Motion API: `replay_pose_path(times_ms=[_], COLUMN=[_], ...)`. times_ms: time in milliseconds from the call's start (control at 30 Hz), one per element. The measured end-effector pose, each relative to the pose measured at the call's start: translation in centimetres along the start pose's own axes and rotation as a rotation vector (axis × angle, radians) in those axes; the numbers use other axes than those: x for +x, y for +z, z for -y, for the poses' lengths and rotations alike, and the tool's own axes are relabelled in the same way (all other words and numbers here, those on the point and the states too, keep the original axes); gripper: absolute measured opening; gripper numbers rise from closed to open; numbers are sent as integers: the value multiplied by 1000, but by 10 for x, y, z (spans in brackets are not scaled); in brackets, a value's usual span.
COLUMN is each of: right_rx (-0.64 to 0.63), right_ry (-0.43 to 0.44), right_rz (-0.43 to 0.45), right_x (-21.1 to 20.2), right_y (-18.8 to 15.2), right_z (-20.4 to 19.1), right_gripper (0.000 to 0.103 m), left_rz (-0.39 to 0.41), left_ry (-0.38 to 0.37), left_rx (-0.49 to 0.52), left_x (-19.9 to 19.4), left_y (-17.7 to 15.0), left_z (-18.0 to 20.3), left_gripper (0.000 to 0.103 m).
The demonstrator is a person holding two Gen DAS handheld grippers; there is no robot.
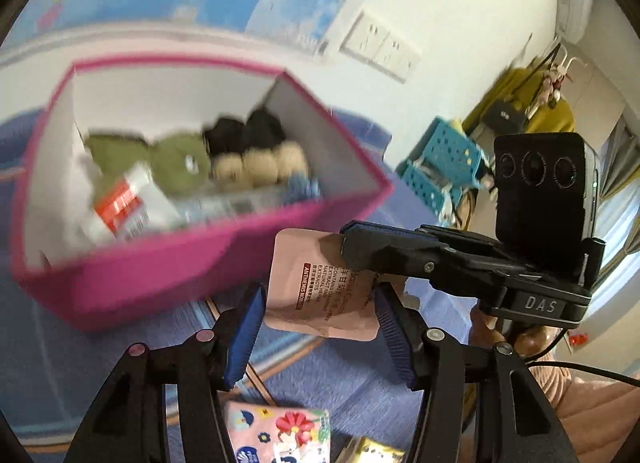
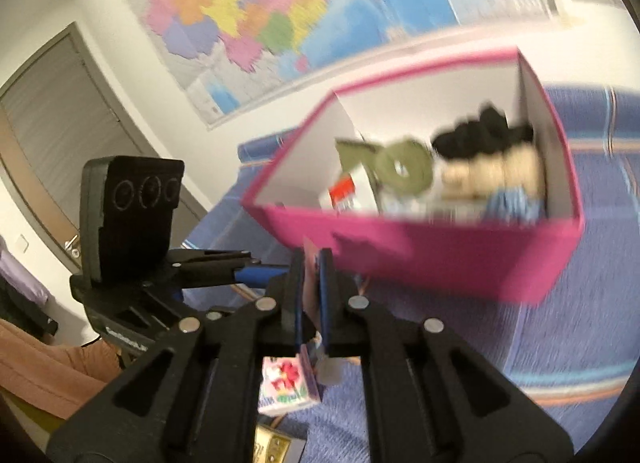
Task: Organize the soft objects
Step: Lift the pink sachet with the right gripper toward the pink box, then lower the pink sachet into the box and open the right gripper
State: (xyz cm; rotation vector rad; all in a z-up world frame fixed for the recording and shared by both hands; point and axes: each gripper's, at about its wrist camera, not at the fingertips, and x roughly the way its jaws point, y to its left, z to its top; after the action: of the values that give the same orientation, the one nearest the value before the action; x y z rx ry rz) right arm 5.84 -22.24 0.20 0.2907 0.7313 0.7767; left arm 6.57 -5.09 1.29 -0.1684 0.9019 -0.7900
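Right gripper [image 2: 310, 299]: jaws closed on one pink sachet [image 1: 320, 287], clamped at its upper right corner and held in the air just in front of the pink box [image 1: 168, 263]. Left gripper [image 1: 316, 327]: jaws open, straddling the sachet's lower edge without pinching it. Judged light, thin, floppy and slick; an edge or corner grip suits it. Box contents, blurred: one green plush [image 1: 176, 163], one black-and-cream plush cluster [image 1: 256, 151], one red-and-white packet [image 1: 128, 207]. On the blue surface [image 1: 340, 379], near: one floral tissue pack [image 1: 280, 435], one gold packet [image 1: 370, 453]
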Motion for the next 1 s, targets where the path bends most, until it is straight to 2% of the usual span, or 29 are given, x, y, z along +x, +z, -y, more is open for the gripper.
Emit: replay_pose_path(times_ms=[133, 367, 533, 733, 767, 833, 933, 1000], right_rx=[-65, -128, -109, -52, -39, 1, 21, 19], right_ry=[12, 27, 59, 91, 87, 66, 0, -56], right_rz=[31, 51, 13, -85, -99, -130, -141, -136], right_x=[-5, 6, 25, 59, 64, 73, 76, 72], right_y=[29, 75, 95, 97, 97, 96, 93, 91], right_z=[-11, -16, 0, 22, 26, 35, 42, 44], right_gripper=[7, 7, 7, 10, 10, 16, 24, 24], left_rz=[59, 83, 63, 24, 19, 9, 16, 34], left_ry=[44, 122, 160, 202, 204, 212, 211, 204], left_rx=[26, 16, -19, -72, -79, -101, -115, -111], left_x=[-17, -14, -1, 11, 12, 14, 11, 6], left_y=[24, 64, 74, 67, 66, 64, 60, 57], left_z=[6, -6, -29, -49, -50, -56, -61, -59], left_gripper=[57, 57, 57, 57, 57, 57, 57, 57])
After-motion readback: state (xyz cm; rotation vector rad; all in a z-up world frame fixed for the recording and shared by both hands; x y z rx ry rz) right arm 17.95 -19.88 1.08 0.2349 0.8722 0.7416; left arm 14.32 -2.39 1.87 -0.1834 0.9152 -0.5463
